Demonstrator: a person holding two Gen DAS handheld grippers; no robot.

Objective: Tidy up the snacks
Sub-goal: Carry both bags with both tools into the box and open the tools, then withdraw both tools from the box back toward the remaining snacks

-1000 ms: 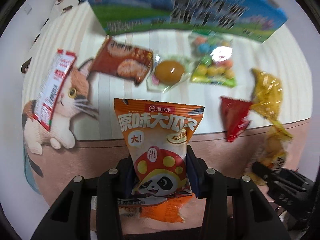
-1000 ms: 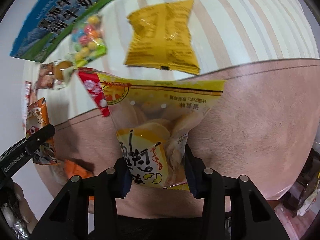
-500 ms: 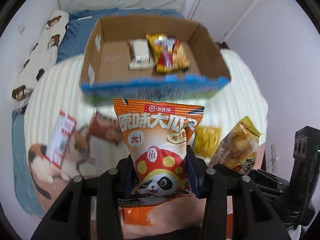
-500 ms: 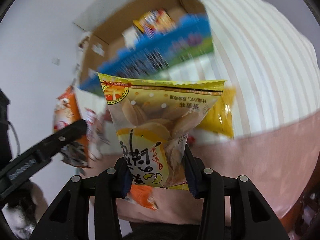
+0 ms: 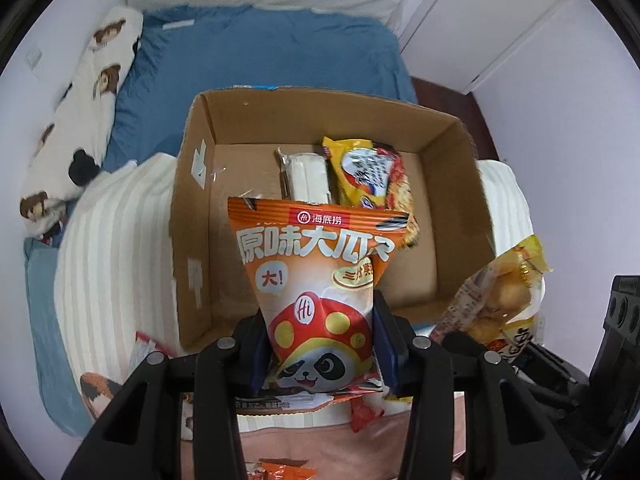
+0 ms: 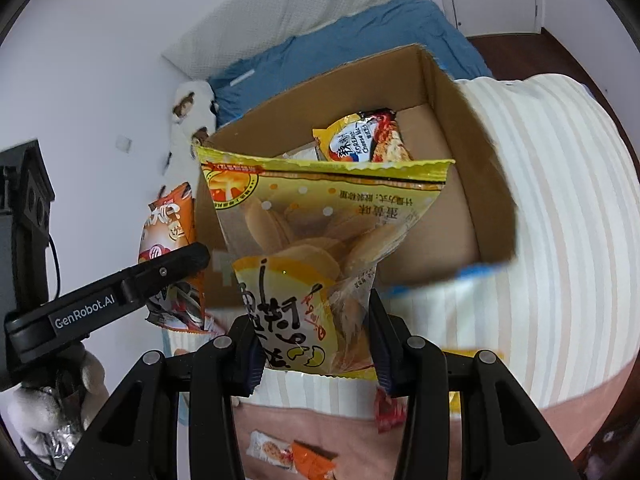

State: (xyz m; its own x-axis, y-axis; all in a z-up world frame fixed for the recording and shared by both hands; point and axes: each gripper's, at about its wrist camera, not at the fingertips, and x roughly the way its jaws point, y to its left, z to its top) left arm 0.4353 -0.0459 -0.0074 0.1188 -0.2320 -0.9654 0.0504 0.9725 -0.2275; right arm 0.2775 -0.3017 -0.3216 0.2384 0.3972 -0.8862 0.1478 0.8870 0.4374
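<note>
My left gripper (image 5: 320, 340) is shut on an orange sunflower-seed bag (image 5: 316, 276) with a panda print and holds it above the near wall of an open cardboard box (image 5: 192, 216). My right gripper (image 6: 316, 340) is shut on a yellow egg-biscuit bag (image 6: 320, 220) and holds it over the box (image 6: 472, 152) too. Inside the box lie a yellow-red noodle packet (image 5: 372, 176) and a white wrapped snack (image 5: 308, 172). The yellow bag also shows at the right of the left wrist view (image 5: 496, 300), and the orange bag at the left of the right wrist view (image 6: 168, 240).
The box stands on a striped cream blanket (image 5: 112, 248) on a bed with a blue cover (image 5: 260, 48). Loose snack packets lie below on the pink part (image 6: 292, 452). A bear-print pillow (image 5: 80, 128) lies at the left. A white door (image 5: 500, 12) is at the back right.
Both grippers have risen and moved forward with their bags, from low over the loose snacks to above the open box, whose inside now fills the view.
</note>
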